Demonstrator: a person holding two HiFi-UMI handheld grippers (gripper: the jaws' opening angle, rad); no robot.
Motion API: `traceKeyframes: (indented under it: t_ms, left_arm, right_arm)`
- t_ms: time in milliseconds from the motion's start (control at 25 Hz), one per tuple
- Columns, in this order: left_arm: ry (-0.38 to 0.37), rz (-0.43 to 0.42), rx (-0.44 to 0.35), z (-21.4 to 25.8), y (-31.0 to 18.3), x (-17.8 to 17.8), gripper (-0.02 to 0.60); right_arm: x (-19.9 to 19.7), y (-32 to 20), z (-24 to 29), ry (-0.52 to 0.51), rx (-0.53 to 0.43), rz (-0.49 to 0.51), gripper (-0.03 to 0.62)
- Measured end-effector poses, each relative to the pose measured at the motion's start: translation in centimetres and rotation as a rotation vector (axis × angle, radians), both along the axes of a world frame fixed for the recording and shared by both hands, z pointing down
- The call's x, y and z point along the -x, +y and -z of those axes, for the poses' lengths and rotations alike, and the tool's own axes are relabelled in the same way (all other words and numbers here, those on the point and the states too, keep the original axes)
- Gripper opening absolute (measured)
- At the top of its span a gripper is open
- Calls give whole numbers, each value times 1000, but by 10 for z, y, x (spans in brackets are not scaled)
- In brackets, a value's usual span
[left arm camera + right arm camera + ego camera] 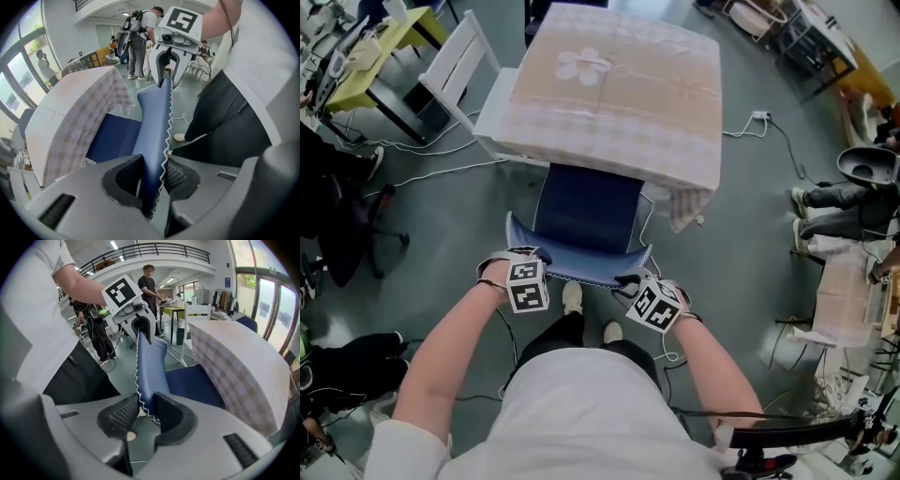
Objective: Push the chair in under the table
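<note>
Head view: blue chair (pixel 586 211) stands at the near side of the table (pixel 619 84), which is covered by a checked cloth. Seat front is hidden beneath the cloth's overhang; backrest (pixel 579 264) faces the person. Left gripper (pixel 530 257) sits at the backrest's left top corner, right gripper (pixel 630 280) at its right top corner. A white chair (pixel 464 66) stands at the table's far left side.

Left gripper view: both pads are pressed onto the backrest's stitched top edge (pixel 157 136), one on each face. The right gripper (pixel 166 65) is clamped at the far end of that edge.

Right gripper view: jaws are closed on the same edge (pixel 149 366). The seat (pixel 192 383) runs under the cloth.
</note>
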State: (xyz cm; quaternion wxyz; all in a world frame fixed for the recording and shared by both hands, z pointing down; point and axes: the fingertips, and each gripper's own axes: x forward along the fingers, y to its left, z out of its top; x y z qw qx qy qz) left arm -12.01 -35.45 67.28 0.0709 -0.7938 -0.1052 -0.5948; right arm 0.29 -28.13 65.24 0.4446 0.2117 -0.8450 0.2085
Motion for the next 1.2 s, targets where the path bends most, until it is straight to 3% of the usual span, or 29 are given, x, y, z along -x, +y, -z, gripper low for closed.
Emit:
traceKeyframes:
  t_ms: [360, 560, 680, 800, 920, 1040, 1160, 1200]
  left_arm:
    - [-22, 20, 31, -1, 0, 1, 133]
    - [-11, 26, -38, 12, 2, 1, 146]
    - [48, 69, -75, 32, 1, -1, 147]
    - [175, 224, -87, 70, 5, -11, 147]
    - [379, 457, -82, 131, 24, -28, 146]
    - [615, 708, 9, 195, 62, -46, 138]
    - [818, 938, 142, 229, 102, -58, 11]
    - [874, 996, 179, 235, 118, -62, 11]
  right_arm:
    - [0, 0, 0, 13, 2, 15, 126]
    - [-2, 2, 16, -14, -16, -37, 138]
    - [-9, 3, 37, -53, -59, -64, 138]
    - [-21, 11, 61, -107, -122, -86, 137]
    - [-39, 39, 91, -152, -149, -97, 133]
    - [-53, 62, 125, -188, -198, -72, 42]
    - [-63, 84, 151, -252, -242, -63, 16]
    - [-67, 94, 159, -271, -251, -57, 14]
